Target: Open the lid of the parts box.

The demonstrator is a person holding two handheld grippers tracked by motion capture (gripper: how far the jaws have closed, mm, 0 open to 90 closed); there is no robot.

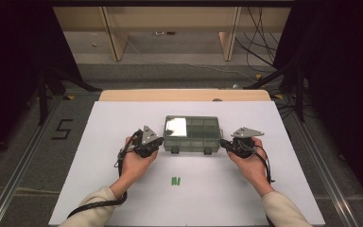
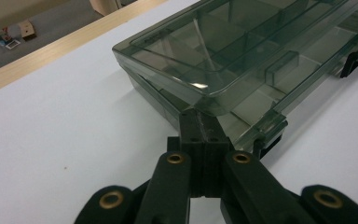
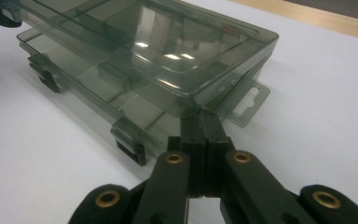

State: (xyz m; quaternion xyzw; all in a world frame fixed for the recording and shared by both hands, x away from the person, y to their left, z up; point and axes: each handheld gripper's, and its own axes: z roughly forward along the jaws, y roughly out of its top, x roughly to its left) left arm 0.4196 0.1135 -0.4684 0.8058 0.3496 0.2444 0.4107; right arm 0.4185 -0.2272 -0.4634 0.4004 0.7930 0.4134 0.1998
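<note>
White paper covers the desk [image 1: 123,189]. Nearest the person lie two small green pieces [image 1: 176,180]. Farther on, the left gripper [image 2: 199,122] and the right gripper [image 3: 200,122] both have their jaws pressed together, each touching a near corner of the smoky plastic box [image 1: 191,133] lying between them.

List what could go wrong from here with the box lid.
1. Each tongs pair, left tongs and right tongs, is shut and meets only a front corner of the lid, which is raised slightly; the smooth plastic may slip free and snap down.
2. Uneven lifting could twist the lid or drag the compartment box across the white sheet.
3. The green pieces lie near the forearms and could be swept away.
</note>
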